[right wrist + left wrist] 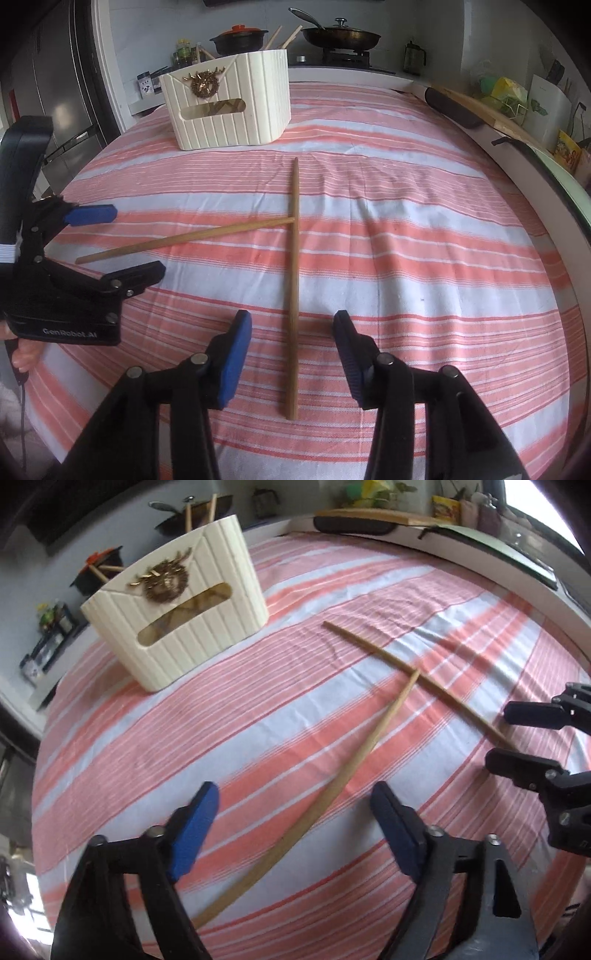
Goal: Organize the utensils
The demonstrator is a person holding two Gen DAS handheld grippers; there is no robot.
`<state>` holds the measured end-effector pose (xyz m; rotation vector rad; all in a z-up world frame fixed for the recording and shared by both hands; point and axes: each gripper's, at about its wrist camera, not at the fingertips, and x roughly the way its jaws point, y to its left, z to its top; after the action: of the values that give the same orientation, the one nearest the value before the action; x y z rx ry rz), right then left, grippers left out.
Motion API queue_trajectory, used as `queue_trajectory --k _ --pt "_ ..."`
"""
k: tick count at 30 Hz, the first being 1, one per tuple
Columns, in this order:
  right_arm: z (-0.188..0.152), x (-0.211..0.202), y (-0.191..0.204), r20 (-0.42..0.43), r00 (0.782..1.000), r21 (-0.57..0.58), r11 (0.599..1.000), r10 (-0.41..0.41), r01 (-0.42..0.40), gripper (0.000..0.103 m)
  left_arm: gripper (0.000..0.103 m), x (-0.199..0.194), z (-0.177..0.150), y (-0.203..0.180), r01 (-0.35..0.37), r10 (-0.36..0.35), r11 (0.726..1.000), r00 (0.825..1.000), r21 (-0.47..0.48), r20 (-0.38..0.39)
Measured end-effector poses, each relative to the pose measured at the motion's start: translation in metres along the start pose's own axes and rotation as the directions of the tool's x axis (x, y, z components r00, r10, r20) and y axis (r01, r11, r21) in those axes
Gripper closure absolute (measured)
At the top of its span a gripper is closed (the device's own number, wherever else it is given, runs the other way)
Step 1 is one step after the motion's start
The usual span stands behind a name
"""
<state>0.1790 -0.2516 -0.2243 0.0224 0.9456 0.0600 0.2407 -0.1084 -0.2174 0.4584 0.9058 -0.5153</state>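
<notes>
Chopstick (291, 314) between parted right tongs (292, 354), base blurred.

We're seeing a tablecloth (406, 236) striped in coral pink and pale blue-white, with thin white pinstripes. Two chopsticks (293, 288) are showing plain light-brown wood. The holder (236, 122) is reading cream with vertical ribbing and a gold deer-head wreath emblem (204, 84). Left gripper (295, 823) and right gripper (293, 350) are black with blue finger pads (232, 365). Behind, a black pot is wearing an orange-red lid (239, 29).
</notes>
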Motion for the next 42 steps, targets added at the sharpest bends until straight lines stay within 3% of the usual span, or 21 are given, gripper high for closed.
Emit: queue_trajectory --k 1,3,4,6,7,11,14,17,18,19,20,21,22,23,26,29,30,33,42 --pt "0.000 0.000 -0.001 0.001 1.000 0.004 1.000 0.001 -0.001 0.056 0.068 0.002 0.005 0.001 0.038 -0.038 0.999 0.999 -0.018 -0.016" --pt "0.001 0.000 -0.005 0.001 1.000 0.018 1.000 -0.005 0.005 0.059 0.093 0.003 0.009 0.004 0.034 -0.035 0.998 0.999 -0.049 -0.028" --pt "0.003 0.001 -0.005 0.002 1.000 0.019 1.000 -0.011 0.011 0.062 0.097 0.004 0.010 0.004 0.011 -0.013 0.998 0.999 -0.059 -0.029" --pt "0.006 0.004 -0.006 0.004 1.000 0.005 1.000 -0.019 0.019 0.091 0.099 0.004 0.008 0.009 -0.007 0.005 0.994 1.000 -0.109 -0.025" --pt "0.008 0.005 -0.007 0.006 1.000 0.006 1.000 -0.019 0.019 0.094 0.099 0.002 0.005 0.014 -0.031 0.027 0.987 0.999 -0.157 -0.029" --pt "0.006 0.003 -0.008 0.005 0.998 0.015 0.998 -0.058 0.058 0.097 0.098 -0.011 -0.015 0.051 -0.102 0.091 0.931 0.995 -0.350 -0.049" --pt "-0.001 -0.002 -0.009 0.001 0.998 0.024 0.998 -0.059 0.059 0.097 0.098 -0.023 -0.042 0.081 -0.140 0.126 0.889 0.990 -0.437 -0.061" --pt "-0.006 -0.009 -0.009 0.015 1.000 0.032 0.999 -0.017 0.016 0.097 0.098 -0.032 -0.068 0.105 -0.106 0.096 0.860 0.994 -0.499 -0.046" --pt "-0.006 -0.012 -0.009 0.026 1.000 0.036 0.999 0.001 -0.002 0.096 0.095 -0.035 -0.075 0.110 -0.097 0.094 0.853 0.995 -0.512 -0.033" --pt "-0.006 -0.013 -0.009 0.028 1.000 0.033 0.999 0.011 -0.012 0.095 0.082 -0.036 -0.080 0.114 -0.097 0.096 0.849 0.995 -0.519 -0.029" --pt "-0.004 -0.013 -0.009 0.029 0.999 0.029 0.999 0.015 -0.016 0.084 0.069 -0.038 -0.084 0.116 -0.095 0.093 0.848 0.995 -0.522 -0.030" --pt "-0.003 -0.013 -0.009 0.033 0.999 0.027 1.000 0.013 -0.014 0.059 0.039 -0.037 -0.088 0.116 -0.088 0.086 0.846 0.996 -0.526 -0.029" --pt "-0.002 -0.014 -0.009 0.046 0.999 0.026 1.000 0.009 -0.010 0.048 0.024 -0.039 -0.094 0.118 -0.079 0.084 0.841 0.996 -0.535 -0.014" --pt "0.000 -0.016 -0.009 0.059 0.998 0.023 1.000 0.004 -0.006 0.041 0.022 -0.039 -0.095 0.119 -0.077 0.089 0.839 0.996 -0.538 -0.004" --pt "0.003 -0.010 -0.005 0.041 0.999 -0.006 1.000 0.020 -0.020 0.041 0.021 -0.033 -0.100 0.117 -0.077 0.077 0.846 0.997 -0.528 -0.022" --pt "0.002 0.005 -0.001 -0.013 1.000 -0.022 1.000 0.018 -0.019 0.041 0.010 -0.028 -0.097 0.103 -0.118 0.111 0.880 0.993 -0.460 -0.042" --pt "0.001 0.005 0.001 0.013 1.000 -0.042 0.999 0.003 -0.003 0.039 0.006 -0.027 -0.096 0.097 -0.133 0.127 0.890 0.991 -0.436 -0.043" --pt "0.002 0.010 0.007 0.006 1.000 -0.071 0.997 -0.022 0.023 0.034 0.003 -0.028 -0.099 0.100 -0.132 0.126 0.878 0.991 -0.460 -0.044" --pt "0.000 0.009 0.007 0.030 0.999 -0.068 0.997 -0.020 0.022 0.032 0.001 -0.027 -0.102 0.101 -0.139 0.134 0.877 0.990 -0.459 -0.045"
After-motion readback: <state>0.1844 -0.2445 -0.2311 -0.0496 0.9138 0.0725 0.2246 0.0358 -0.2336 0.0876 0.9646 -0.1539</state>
